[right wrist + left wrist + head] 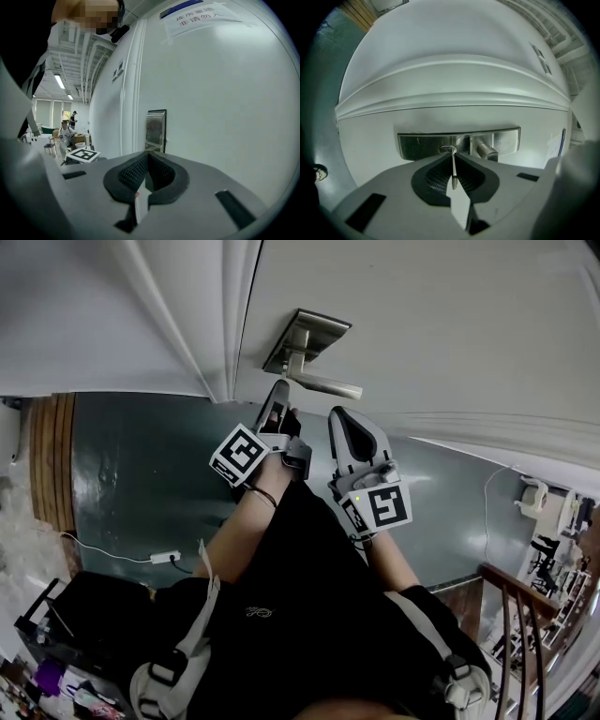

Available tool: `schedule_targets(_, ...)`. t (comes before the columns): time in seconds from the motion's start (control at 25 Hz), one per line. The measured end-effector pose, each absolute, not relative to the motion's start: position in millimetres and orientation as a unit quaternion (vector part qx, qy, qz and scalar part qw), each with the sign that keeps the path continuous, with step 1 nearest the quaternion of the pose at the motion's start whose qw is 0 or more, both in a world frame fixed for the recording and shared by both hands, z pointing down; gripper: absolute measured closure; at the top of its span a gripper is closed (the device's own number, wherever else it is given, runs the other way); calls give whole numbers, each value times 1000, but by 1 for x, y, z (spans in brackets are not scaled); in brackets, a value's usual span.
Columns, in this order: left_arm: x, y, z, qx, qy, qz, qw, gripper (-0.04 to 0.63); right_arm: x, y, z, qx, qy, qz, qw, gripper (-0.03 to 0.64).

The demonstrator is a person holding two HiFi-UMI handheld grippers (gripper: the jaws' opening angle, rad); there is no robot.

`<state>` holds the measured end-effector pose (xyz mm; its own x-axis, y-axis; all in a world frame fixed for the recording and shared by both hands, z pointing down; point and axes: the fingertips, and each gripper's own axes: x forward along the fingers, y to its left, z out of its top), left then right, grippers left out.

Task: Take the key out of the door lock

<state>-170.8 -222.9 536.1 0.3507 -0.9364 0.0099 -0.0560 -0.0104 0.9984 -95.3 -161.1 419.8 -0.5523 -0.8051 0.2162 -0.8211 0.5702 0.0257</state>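
Observation:
On the white door (441, 324) sits a metal lock plate (305, 338) with a lever handle (328, 385). My left gripper (279, 395) reaches up to the plate just under it. In the left gripper view a thin silver key (453, 165) stands edge-on between the black pads, its tip in the keyhole (447, 149) of the lock plate (417, 145). The left gripper (451, 155) is shut on this key. My right gripper (345, 423) hangs beside it, a little back from the door. Its jaws (148, 157) are shut with nothing in them, pointing past the lock plate (155, 129).
The door frame (230, 324) runs left of the lock. A paper notice (197, 16) is stuck higher on the door. A white cable and power strip (164, 559) lie on the teal floor. A wooden stair railing (525, 615) stands at the right. People sit far off (65, 131).

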Motion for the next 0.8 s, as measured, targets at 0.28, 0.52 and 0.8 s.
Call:
schedule_targets(0.28, -184, -199, 530, 606, -408, -379, 568, 560, -108, -153, 422, 459, -882, 42, 102, 609)
schedule_targets(0.52, -203, -174, 531, 648, -416, -332, 545, 560, -119, -146, 434, 458, -880, 55, 109, 609)
schedule_targets(0.8, -219, -147, 535, 692, -434, -265, 512, 560, -118, -135, 451, 468, -872, 72, 122, 608)
